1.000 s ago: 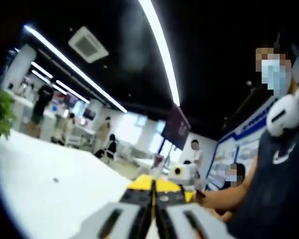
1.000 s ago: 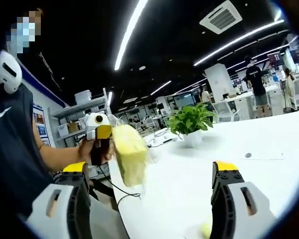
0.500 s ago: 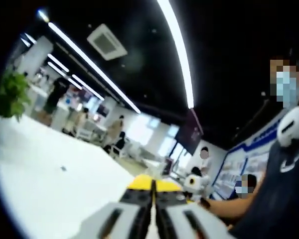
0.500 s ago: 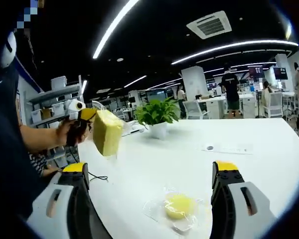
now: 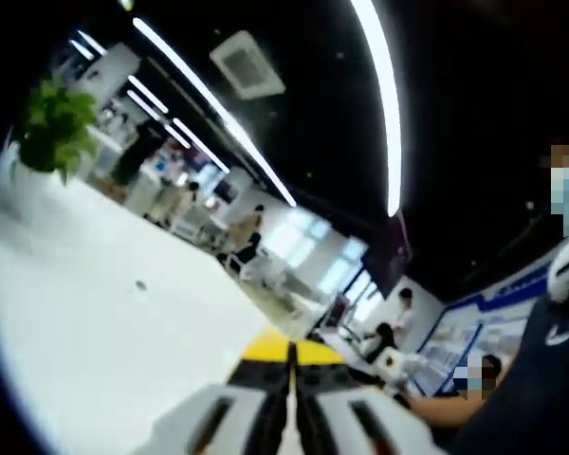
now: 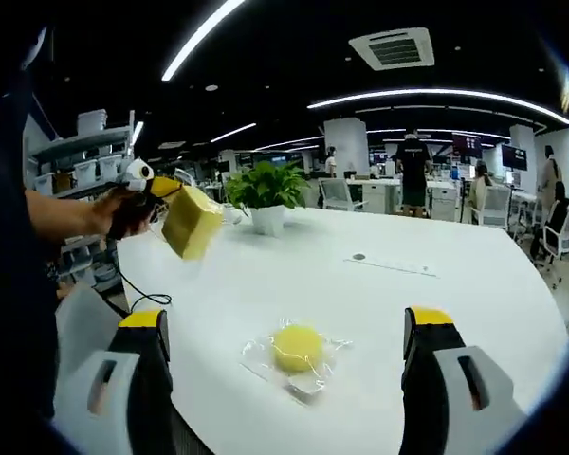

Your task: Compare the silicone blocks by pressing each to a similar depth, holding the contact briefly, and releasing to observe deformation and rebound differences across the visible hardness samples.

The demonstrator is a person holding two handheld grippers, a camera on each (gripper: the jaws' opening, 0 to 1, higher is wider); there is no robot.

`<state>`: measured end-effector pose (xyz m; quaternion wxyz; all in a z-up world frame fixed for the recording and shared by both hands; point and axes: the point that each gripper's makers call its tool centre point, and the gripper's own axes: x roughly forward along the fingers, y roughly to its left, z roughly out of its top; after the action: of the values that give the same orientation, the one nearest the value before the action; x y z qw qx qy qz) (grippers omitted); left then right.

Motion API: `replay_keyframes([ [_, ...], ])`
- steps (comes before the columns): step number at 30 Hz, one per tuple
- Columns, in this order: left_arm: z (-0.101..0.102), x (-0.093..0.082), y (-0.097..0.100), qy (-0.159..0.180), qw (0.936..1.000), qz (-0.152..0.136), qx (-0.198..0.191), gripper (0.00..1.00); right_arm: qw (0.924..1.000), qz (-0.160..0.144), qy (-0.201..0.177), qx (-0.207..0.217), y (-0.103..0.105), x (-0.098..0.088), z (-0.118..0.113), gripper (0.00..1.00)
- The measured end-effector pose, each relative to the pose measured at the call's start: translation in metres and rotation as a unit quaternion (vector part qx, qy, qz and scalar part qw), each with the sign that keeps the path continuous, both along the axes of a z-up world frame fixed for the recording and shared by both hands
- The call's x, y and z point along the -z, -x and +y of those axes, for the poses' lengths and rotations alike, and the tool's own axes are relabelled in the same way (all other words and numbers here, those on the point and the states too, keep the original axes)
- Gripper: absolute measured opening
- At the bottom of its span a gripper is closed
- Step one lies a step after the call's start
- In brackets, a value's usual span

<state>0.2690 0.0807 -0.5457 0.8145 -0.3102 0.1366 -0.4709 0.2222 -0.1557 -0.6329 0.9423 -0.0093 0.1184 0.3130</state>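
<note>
A rectangular yellow silicone block point(image 6: 192, 221) in a clear bag hangs over the white table point(image 6: 436, 313) at the left, and my left gripper point(image 6: 164, 192) is shut on it, held in a person's hand. In the left gripper view the left gripper point(image 5: 290, 353) has its jaws pressed together, aimed out over the table. A round yellow silicone piece point(image 6: 297, 348) in crumpled clear wrap lies on the table between the jaws of my right gripper point(image 6: 285, 318). That gripper stands wide open above and short of the piece, holding nothing.
A potted plant point(image 6: 266, 194) stands at the table's far side, also visible as a plant point(image 5: 55, 128) at the upper left. A small dark disc point(image 6: 358, 257) and a paper strip point(image 6: 398, 267) lie beyond the round piece. Several people and desks are in the background.
The right gripper view has tipped down, bringing the round piece between its jaws. The left gripper has carried the hanging block farther off to the left, and its own view has swung.
</note>
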Motion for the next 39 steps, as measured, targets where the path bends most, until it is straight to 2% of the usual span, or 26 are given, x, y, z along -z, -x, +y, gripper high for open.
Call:
replay_keyframes([
  [1,0.001,0.004,-0.001,0.001,1.0,0.004,-0.001,0.0,0.9999,-0.011,0.004,0.008,0.001,0.0,-0.003,0.96],
  [4,0.002,0.014,-0.002,0.003,0.9998,0.018,-0.001,0.0,0.9993,0.005,-0.019,0.031,0.01,0.009,-0.013,0.96],
  [9,0.003,0.033,-0.005,0.008,0.9987,0.051,0.003,0.0,0.9988,0.016,-0.017,0.043,0.017,0.019,-0.019,0.96],
  [13,0.002,0.046,-0.008,0.003,0.9978,0.066,-0.001,0.0,0.9981,0.029,-0.013,0.054,0.021,0.029,-0.023,0.96],
  [24,0.007,0.094,-0.028,0.0,0.9931,0.117,-0.014,0.0,0.997,0.058,0.003,0.051,0.03,0.048,-0.021,0.96],
  [29,0.015,0.112,-0.038,0.009,0.9885,0.15,-0.014,0.0,0.9967,0.062,0.0,0.053,0.03,0.051,-0.02,0.96],
  [32,0.023,0.13,-0.048,0.002,0.9852,0.169,-0.029,0.0,0.9964,0.066,-0.002,0.054,0.03,0.053,-0.02,0.96],
  [33,0.026,0.136,-0.051,-0.009,0.9847,0.169,-0.038,0.0,0.9963,0.067,-0.003,0.054,0.03,0.053,-0.02,0.96],
  [35,0.031,0.144,-0.057,-0.029,0.9877,0.146,-0.047,0.0,0.996,0.071,-0.005,0.054,0.031,0.054,-0.02,0.96],
  [36,0.034,0.142,-0.062,-0.021,0.9889,0.137,-0.053,0.0,0.9959,0.072,-0.005,0.055,0.031,0.054,-0.02,0.96],
  [37,0.035,0.146,-0.062,-0.022,0.9878,0.147,-0.047,0.0,0.9958,0.073,-0.006,0.054,0.031,0.054,-0.02,0.96],
  [39,0.044,0.163,-0.073,-0.06,0.9859,0.144,-0.062,0.0,0.9957,0.075,-0.005,0.054,0.031,0.055,-0.021,0.96],
])
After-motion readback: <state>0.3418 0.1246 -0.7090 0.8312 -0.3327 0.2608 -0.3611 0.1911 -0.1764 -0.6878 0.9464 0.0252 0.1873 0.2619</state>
